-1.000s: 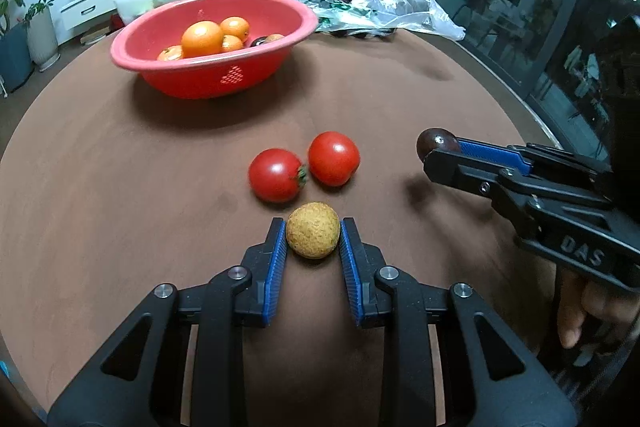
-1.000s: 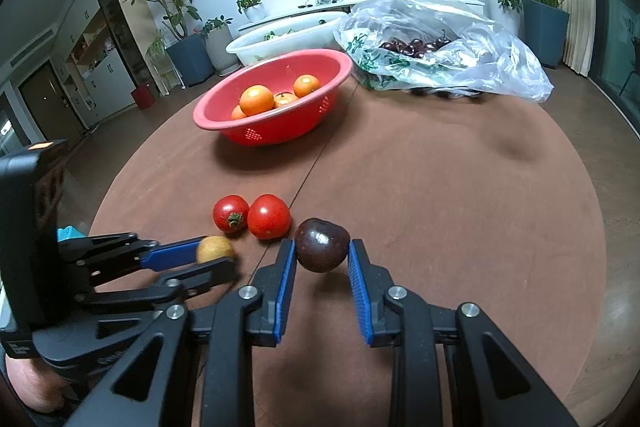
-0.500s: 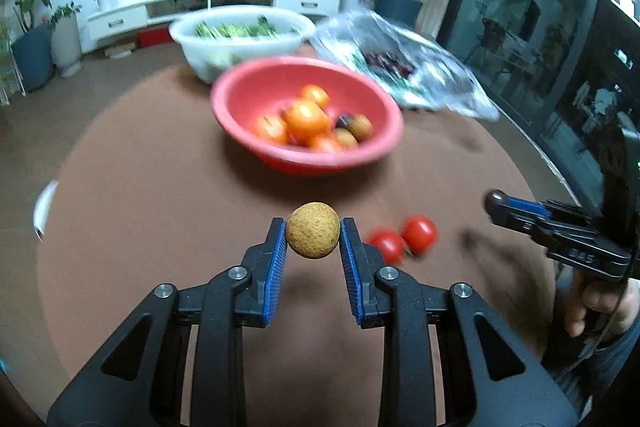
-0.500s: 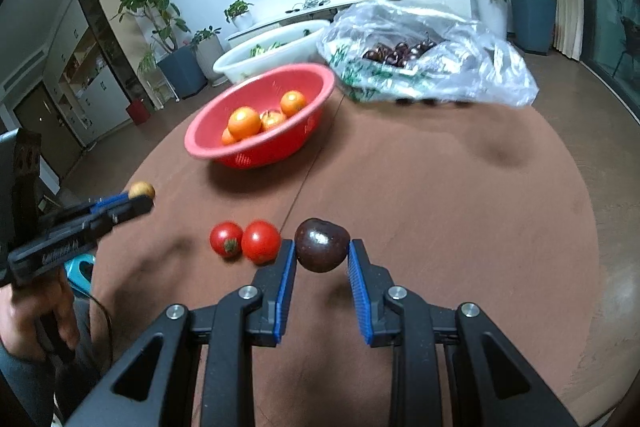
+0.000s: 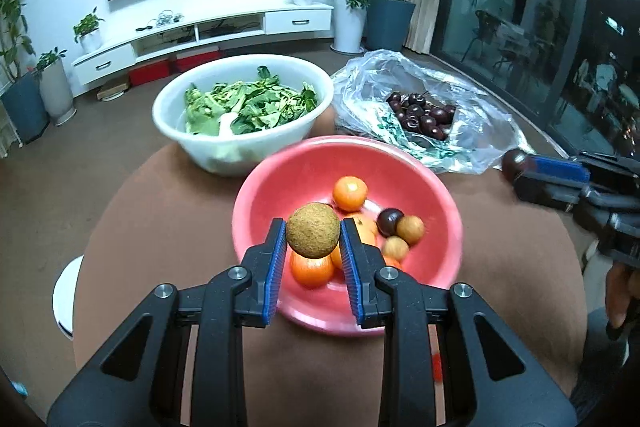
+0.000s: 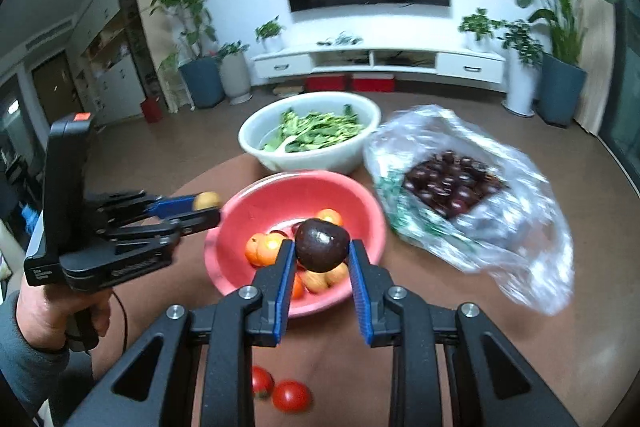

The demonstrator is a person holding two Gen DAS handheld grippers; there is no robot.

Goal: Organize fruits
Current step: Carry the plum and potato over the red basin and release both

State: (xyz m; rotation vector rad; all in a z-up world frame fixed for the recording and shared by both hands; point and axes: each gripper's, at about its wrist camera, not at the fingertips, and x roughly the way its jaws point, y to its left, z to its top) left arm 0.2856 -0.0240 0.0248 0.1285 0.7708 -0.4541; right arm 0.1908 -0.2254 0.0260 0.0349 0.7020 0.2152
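Note:
My left gripper (image 5: 313, 241) is shut on a rough brown round fruit (image 5: 313, 235) and hangs over the near rim of the red bowl (image 5: 280, 183). The bowl holds oranges (image 5: 349, 193), a dark plum (image 5: 390, 221) and small tan fruits (image 5: 409, 229). My right gripper (image 6: 322, 253) is shut on a dark purple plum (image 6: 322, 245) above the same red bowl (image 6: 340, 187). In the left wrist view the right gripper (image 5: 516, 167) shows at the right edge with its plum. Two red tomatoes (image 6: 291, 395) lie on the brown table (image 6: 460, 307) under my right gripper.
A white basin of green leaves (image 5: 242, 111) stands behind the bowl. A clear plastic bag of dark cherries (image 5: 422, 115) lies to its right. A person's hand (image 6: 52, 311) holds the left gripper's handle. The round table's far edge lies just past the basin.
Both grippers rose and moved forward from near the tomatoes to above the red bowl, each still holding its fruit. The tomatoes dropped out of the left wrist view.

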